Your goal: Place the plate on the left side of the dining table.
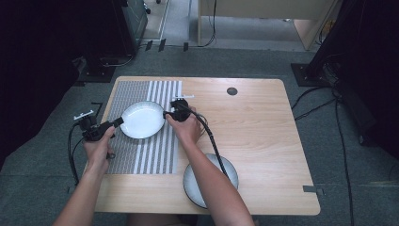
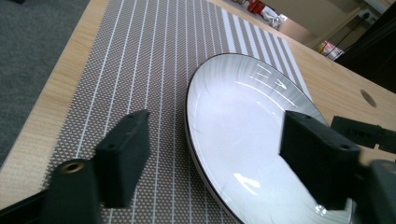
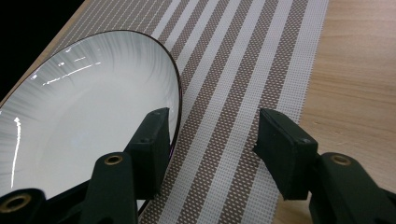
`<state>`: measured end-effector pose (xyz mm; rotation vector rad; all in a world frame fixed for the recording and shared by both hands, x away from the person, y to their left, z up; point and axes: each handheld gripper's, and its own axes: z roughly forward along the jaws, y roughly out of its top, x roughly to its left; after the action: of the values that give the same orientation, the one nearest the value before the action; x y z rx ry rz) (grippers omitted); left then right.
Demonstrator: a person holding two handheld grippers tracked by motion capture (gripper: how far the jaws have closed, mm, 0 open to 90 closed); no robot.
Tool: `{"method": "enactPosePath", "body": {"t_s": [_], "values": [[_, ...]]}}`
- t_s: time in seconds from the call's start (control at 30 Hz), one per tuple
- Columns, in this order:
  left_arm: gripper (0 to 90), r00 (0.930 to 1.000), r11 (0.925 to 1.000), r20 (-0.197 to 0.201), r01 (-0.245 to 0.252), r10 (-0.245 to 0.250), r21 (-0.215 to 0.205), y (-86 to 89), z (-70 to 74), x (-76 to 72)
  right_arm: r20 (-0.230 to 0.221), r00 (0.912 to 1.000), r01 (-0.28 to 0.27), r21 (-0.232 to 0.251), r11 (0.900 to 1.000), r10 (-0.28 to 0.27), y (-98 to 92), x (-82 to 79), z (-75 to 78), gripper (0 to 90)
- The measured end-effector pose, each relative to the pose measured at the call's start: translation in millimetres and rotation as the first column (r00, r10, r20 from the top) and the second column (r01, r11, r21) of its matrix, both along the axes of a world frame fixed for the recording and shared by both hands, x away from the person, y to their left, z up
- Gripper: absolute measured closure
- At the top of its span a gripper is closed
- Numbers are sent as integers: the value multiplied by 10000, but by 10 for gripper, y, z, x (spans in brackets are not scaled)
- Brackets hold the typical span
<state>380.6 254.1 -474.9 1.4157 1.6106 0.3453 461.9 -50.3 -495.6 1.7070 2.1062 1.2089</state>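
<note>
On the left, my left hand (image 1: 98, 147) came in from the bottom edge with the forearm angled up along the table's side, the wrist level, holding the left claw (image 1: 118, 122) pointed across at the white round ceramic plate with a dark rim (image 1: 142, 119). In the left gripper view that claw (image 2: 219, 154) stood spread, its jaws straddling the near rim of the plate (image 2: 247, 135) without pressing on it: one jaw hung over the mat, the other over the plate's white basin.

The plate lay flat on the grey woven placemat with white stripes (image 1: 123, 94), in its upper half, between the two claws.

Across the plate, my right hand (image 1: 187, 127) reached further up the table, forearm running diagonally from the bottom edge, knuckles turned up, and the right claw (image 1: 166, 114) met the plate's right rim. In the right gripper view this claw (image 3: 210, 144) was spread as well; one jaw sat just at the plate's (image 3: 88, 102) edge and I could not tell whether it touched, while the other hovered over the striped mat (image 3: 243, 70), nothing pinched between them. Its black cable (image 1: 211, 141) trailed back along my forearm.

Near the table's front edge a second round plate, grey with a dark rim (image 1: 230, 172), sat on the light wooden table (image 1: 263, 132), partly covered by my right forearm. Further right the wood carried a small dark round hole (image 1: 232, 91) near the back edge.
</note>
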Motion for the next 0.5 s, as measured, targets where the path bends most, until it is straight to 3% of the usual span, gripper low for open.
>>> {"method": "enactPosePath", "body": {"t_s": [0.07, 0.17, 0.33, 0.4, 0.5], "values": [[178, 9996, 9999, 263, 41, -44, 121, -6, 27, -73, 41, 9998, -178, -236, 9996, 179, -26, -21, 11, 367], [161, 9985, 9994, 527, 137, -154, 316, -17, 59, -188, 218, 9987, -463, -219, 9987, 468, -86, -52, 25, 333], [151, 9974, 9994, 708, 105, -128, 323, -61, 76, -389, 69, 9999, -134, 319, 9994, 132, -260, -104, 83, 303], [151, 9974, 9991, 696, 151, -178, 397, -95, 68, -473, 3, 9997, -238, 504, 9984, 238, -339, -127, 100, 277], [151, 9971, 9970, 722, 197, -251, 749, -159, 47, -598, 61, 9995, -320, 616, 9976, 317, -447, -168, 130, 263]]}}
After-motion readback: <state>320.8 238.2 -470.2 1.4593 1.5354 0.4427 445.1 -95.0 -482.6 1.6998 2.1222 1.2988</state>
